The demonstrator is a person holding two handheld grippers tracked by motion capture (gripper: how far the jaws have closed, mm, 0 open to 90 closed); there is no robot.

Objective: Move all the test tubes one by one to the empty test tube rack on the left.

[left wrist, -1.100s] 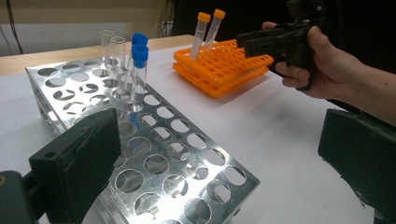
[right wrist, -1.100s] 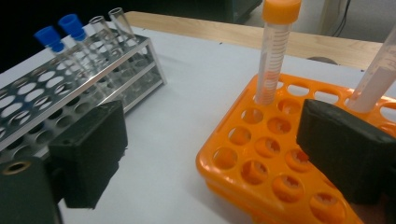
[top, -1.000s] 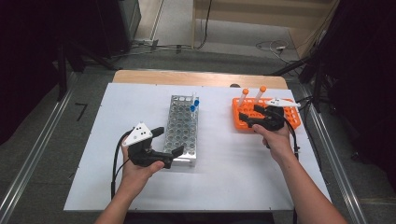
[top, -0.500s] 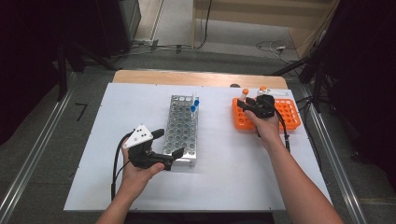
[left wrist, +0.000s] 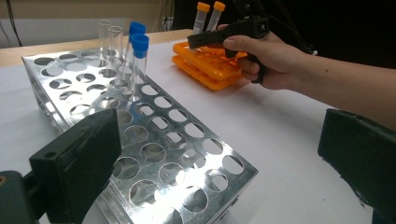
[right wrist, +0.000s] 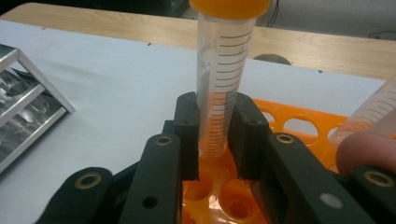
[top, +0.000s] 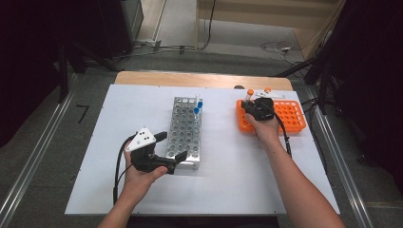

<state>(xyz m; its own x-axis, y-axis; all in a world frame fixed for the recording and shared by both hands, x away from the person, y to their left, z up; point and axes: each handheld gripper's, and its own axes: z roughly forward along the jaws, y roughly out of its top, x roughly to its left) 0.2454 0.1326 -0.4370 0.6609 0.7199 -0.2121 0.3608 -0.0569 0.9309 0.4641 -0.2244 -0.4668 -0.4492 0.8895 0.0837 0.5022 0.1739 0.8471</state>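
Orange-capped tube [right wrist: 224, 84] stands upright in the orange rack [top: 290, 114] at the far right of the desk [top: 237, 190], right claw [right wrist: 215, 135] just closed on it for lifting; left claw [top: 167, 149] gapes empty, steadying near the metal rack [top: 185, 133]

Bare-armed, the person grips black tongs [top: 171, 148] with brass-ringed screw holes, black cables trailing, one topped by a grey triangular plate [top: 141, 139].
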